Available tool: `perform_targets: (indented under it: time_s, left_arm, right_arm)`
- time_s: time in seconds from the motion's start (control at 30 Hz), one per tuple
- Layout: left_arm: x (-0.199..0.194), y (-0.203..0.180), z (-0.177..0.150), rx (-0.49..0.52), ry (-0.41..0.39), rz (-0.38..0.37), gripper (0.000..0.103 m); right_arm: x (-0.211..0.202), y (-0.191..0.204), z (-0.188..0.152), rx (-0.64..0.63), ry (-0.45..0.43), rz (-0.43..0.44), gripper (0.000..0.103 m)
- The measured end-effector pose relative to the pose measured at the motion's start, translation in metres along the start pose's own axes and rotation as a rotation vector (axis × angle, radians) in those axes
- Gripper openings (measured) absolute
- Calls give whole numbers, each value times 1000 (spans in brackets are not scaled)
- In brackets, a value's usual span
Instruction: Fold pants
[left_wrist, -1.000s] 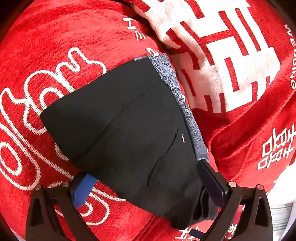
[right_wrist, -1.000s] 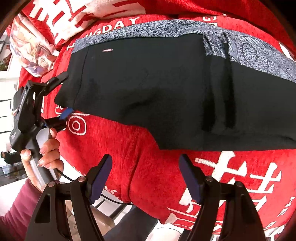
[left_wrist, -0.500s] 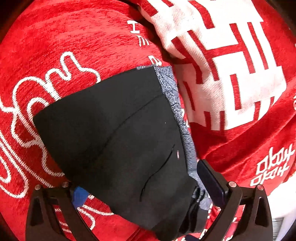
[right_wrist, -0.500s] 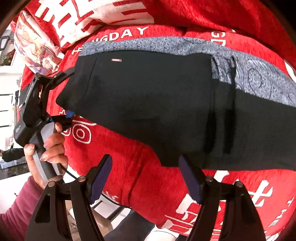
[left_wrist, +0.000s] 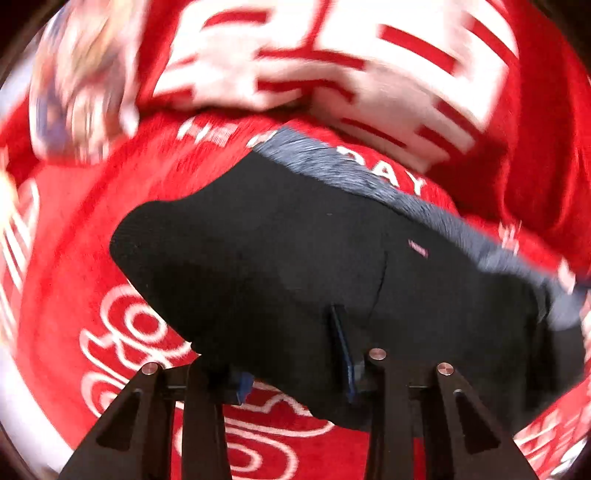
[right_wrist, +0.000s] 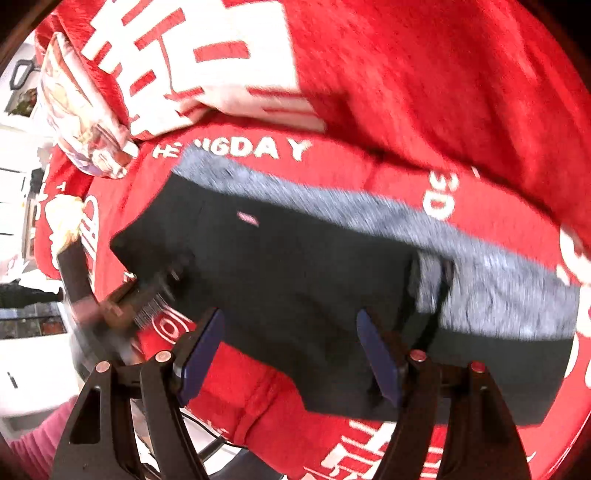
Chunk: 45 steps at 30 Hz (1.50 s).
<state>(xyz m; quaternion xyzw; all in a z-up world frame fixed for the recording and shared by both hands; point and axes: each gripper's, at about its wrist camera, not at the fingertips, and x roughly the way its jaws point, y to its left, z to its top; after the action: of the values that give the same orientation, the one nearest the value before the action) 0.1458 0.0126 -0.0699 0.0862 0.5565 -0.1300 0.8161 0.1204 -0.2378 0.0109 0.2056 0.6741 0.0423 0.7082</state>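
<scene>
Left gripper (left_wrist: 293, 363): fingers narrowed onto the near edge of the black pants (left_wrist: 295, 266), one blue pad pressed on top of the cloth, the other beneath it. Right gripper (right_wrist: 291, 354): jaws spread wide, unloaded, straddling the near hem of the pants (right_wrist: 295, 280), one pad over black cloth, the other over the red blanket (right_wrist: 443, 92). Pants lie flat on the blanket, grey waistband (right_wrist: 369, 210) along the far edge, small pink tag (right_wrist: 246, 218) illegible; blanket lettering reads "DAY" (right_wrist: 284, 149), rest blurred.
</scene>
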Motion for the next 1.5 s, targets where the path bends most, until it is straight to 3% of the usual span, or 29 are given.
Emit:
perform_targets:
  time_s: [0.23,0.37,0.67,0.9,0.93,0.97,1.03,1.23,1.5]
  left_arm:
    - [-2,-28,-12,198,-77,152,38]
    - [-3,-35,-12,252,-90,195,38]
    - [-6,-60,-25,411,-127,299,38]
    - [-11,-66,-30,440,-125,317,38]
    - [-12,-65,-30,433,-118,314,38]
    - [-12,-64,-29,414,-100,307,38]
    - [-18,-65,-30,401,-109,288,38]
    - [-61,-89,-29,411,-192,240,38]
    - [-132,-141,-19,403,-278,119,38]
  right_arm:
    - [11,59,65,-132,115,108,78]
    - [27,107,82,-266,190,78,79]
    - [89,179,99,-354,417,75,80]
    - [158,201,88,-366,600,-53,80]
    - [163,199,86,-361,612,-62,78]
    - [164,195,83,-360,619,-69,55]
    - [161,186,80,-368,594,-104,26]
    - [109,154,80,-294,474,71,22]
    - [9,75,47,-138,223,364,22]
